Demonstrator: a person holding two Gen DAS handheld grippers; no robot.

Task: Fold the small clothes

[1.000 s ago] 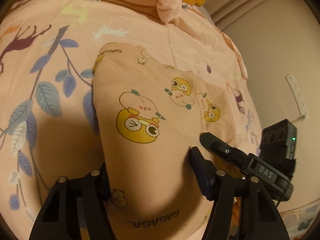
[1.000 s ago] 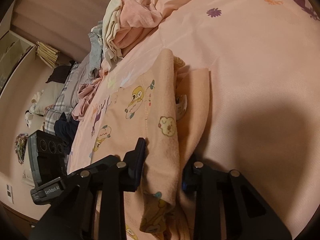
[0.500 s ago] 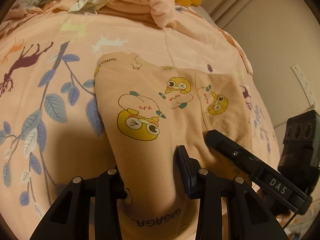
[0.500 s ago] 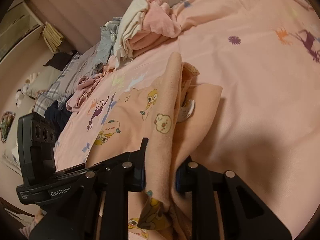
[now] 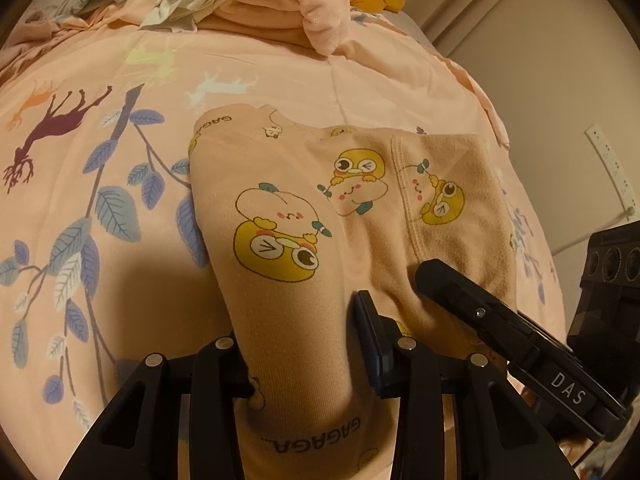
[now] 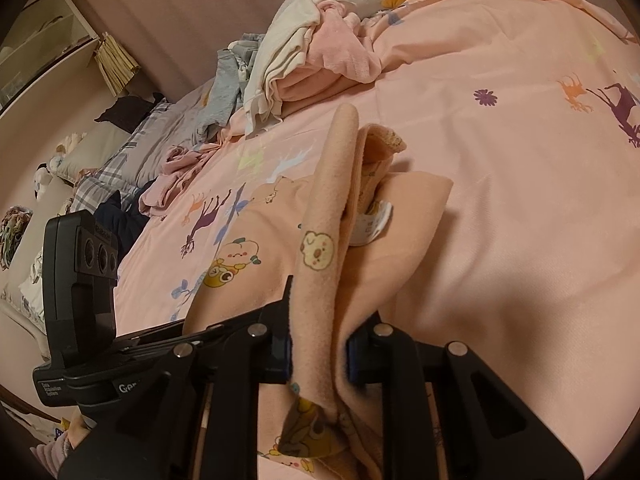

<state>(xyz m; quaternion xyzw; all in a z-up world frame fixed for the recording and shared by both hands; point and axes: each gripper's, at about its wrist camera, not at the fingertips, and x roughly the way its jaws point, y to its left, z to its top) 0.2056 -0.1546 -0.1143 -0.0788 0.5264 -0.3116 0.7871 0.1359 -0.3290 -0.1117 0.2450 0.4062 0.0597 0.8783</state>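
A small peach garment (image 5: pixel 304 208) with yellow cartoon prints lies on the pink bedspread (image 5: pixel 100 92). My left gripper (image 5: pixel 304 344) is shut on a fold of its near edge. My right gripper (image 6: pixel 320 344) is shut on another bunched, raised fold of the same garment (image 6: pixel 332 216), with a white label showing inside. The right gripper's finger (image 5: pixel 460 292) rests on the cloth in the left wrist view. The left gripper's body (image 6: pixel 80 264) shows at the left of the right wrist view.
A pile of folded and loose clothes (image 5: pixel 256 4) lies at the far side of the bed; it also shows in the right wrist view (image 6: pixel 312 52). More clothes and pillows (image 6: pixel 132 152) lie at the left. A wall (image 5: pixel 560 80) stands to the right.
Both grippers have closed tighter on the garment and drawn back toward me, lifting its near edge. The far clothes pile has come further into view.
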